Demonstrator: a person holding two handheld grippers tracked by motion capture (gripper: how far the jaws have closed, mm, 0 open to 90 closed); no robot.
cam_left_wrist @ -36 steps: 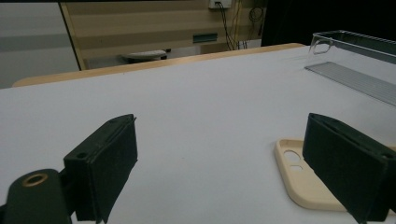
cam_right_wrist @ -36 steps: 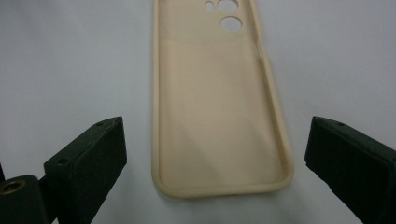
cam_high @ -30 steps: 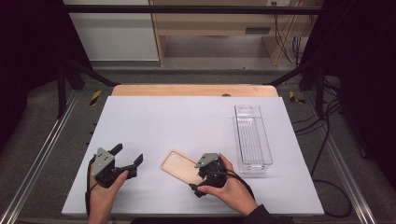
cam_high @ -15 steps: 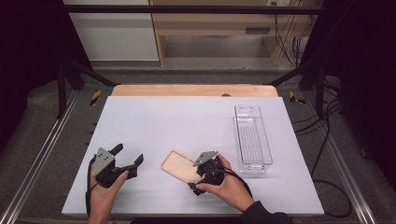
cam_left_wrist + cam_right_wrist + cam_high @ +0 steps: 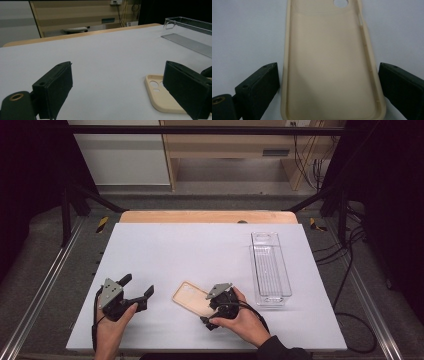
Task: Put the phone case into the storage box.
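Straddling beige soft-plastic phone case (image 5: 329, 65) with open right tongs (image 5: 218, 304); left tongs (image 5: 134, 290) open, idle; closing likely next.

no readable text, labels or numbers anywhere

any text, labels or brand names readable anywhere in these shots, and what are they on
None can be read.
The beige phone case is plain, inside and out.
The clear plastic bin carries no label.
The left hand-held gripper and right hand-held gripper show no markings.
A small plate on the wooden furniture behind the table is too blurred to read.
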